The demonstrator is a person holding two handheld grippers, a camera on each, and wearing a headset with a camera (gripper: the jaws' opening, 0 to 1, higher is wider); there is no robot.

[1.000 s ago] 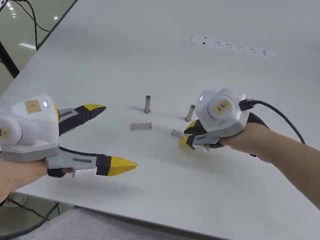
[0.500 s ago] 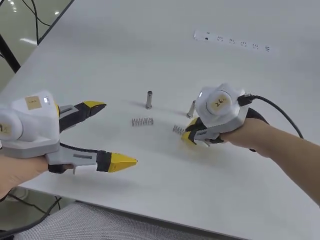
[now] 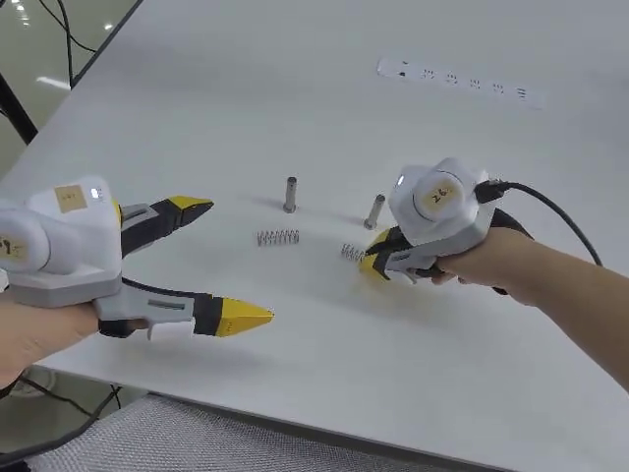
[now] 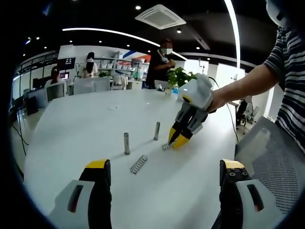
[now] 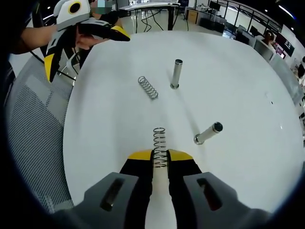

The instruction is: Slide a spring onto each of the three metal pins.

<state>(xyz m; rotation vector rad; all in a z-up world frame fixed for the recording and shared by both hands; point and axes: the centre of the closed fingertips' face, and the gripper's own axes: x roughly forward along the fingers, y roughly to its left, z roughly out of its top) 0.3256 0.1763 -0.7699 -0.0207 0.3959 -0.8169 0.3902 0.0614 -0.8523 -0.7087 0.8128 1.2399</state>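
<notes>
Two pins (image 3: 290,194) upright; right tool (image 5: 160,155) clamps spring (image 5: 159,137); second spring (image 3: 277,237) loose.

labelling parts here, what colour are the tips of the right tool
Yellow, with black behind them on the right tool; clearest in the right gripper view.

Both tools share pale grey-white housings and dark jaws capped in yellow. The left gripper (image 3: 228,260) carries a small square yellow sticker (image 3: 68,198) on its housing. The right gripper (image 3: 369,264) has a round yellow label (image 3: 439,195) with black marks on its domed top, and a black cable (image 3: 501,188) at its rear. The person wears a black-and-white striped short sleeve (image 4: 286,67).
</notes>
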